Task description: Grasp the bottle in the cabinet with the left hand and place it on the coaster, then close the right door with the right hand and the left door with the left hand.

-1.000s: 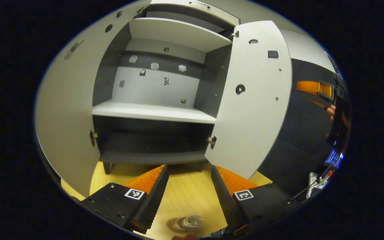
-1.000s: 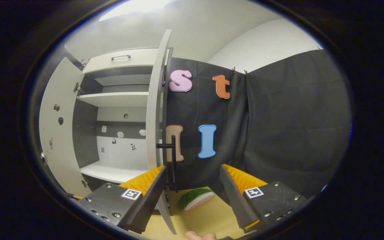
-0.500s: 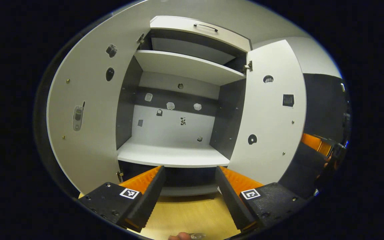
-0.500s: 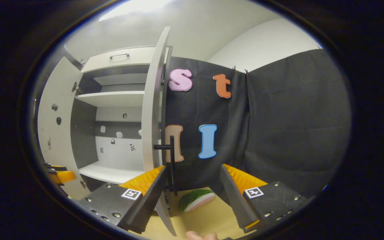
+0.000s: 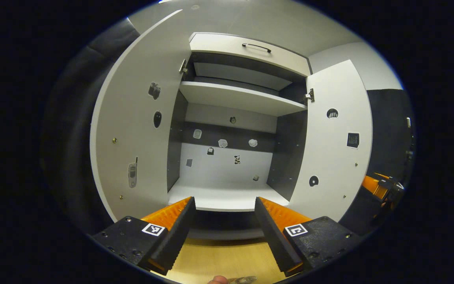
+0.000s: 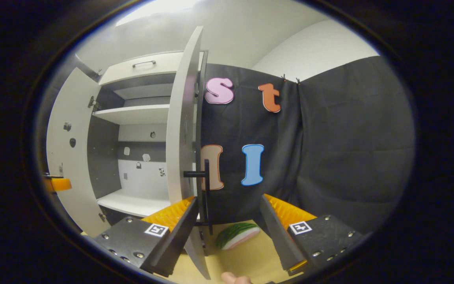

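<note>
The clear bottle [image 5: 243, 279] barely peeks in at the bottom edge of the left gripper view, standing on the wooden table [image 5: 219, 256] below my left gripper [image 5: 223, 236]. That gripper is open with nothing between its fingers and faces the open cabinet. The left door [image 5: 132, 138] and the right door [image 5: 333, 150] both stand wide open. In the right gripper view, my right gripper [image 6: 227, 236] is open, just right of the right door's edge [image 6: 179, 130] and its black handle [image 6: 206, 189], which rises beside the left finger [image 6: 172, 232].
The cabinet's bare lower shelf [image 5: 227, 195] and upper shelf [image 5: 239, 98] sit under a drawer [image 5: 250, 49]. A watermelon-slice toy [image 6: 237, 235] lies on the table behind the right door. The other gripper [image 5: 380, 185] shows past the right door's edge.
The left gripper has lifted and tilted up away from the bottle, which slid to the view's bottom edge. The right gripper has drifted slightly by the right door's handle.
</note>
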Tool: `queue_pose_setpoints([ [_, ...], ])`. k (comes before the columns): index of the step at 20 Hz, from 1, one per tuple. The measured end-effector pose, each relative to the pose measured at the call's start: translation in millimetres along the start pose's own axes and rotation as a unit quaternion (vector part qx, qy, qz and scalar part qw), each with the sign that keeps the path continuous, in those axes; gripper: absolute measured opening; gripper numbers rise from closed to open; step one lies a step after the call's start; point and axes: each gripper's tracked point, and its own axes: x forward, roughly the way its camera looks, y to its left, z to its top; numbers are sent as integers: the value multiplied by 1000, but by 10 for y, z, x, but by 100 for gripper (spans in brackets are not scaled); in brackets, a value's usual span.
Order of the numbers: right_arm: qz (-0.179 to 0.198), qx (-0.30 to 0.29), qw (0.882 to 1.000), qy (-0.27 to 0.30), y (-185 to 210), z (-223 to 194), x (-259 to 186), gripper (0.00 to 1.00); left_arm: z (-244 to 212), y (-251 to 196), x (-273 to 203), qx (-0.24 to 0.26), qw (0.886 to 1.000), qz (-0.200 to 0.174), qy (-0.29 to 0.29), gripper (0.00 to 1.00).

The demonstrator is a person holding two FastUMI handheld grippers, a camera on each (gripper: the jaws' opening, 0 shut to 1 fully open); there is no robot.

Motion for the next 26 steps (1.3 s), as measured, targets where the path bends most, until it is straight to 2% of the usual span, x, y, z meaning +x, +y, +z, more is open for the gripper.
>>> queue_pose_setpoints([
  [7,25,6,1000,0,67,-13,3,95,35,191,-163,2,1000,27,1,95],
  [8,33,9,999,2,130,-17,9,95,46,183,-187,2,1000,28,-1,91],
  [9,41,13,999,4,205,-17,7,96,55,186,-208,2,1000,29,-1,95],
  [14,90,31,995,9,604,-47,38,95,84,225,-340,3,999,43,-7,95],
  [18,133,26,991,8,1016,-49,82,95,51,375,-410,-1,998,69,-10,95],
  [20,145,25,989,9,1195,-68,130,95,59,456,-484,-2,996,84,-13,91],
  [21,149,22,989,7,1270,-66,155,95,59,500,-526,-3,996,91,-14,95],
  [24,157,19,987,6,1472,-90,237,95,81,620,-626,-4,994,111,-18,95],
  [26,175,23,984,8,1641,-94,256,95,72,709,-701,-6,992,125,-18,95],
])
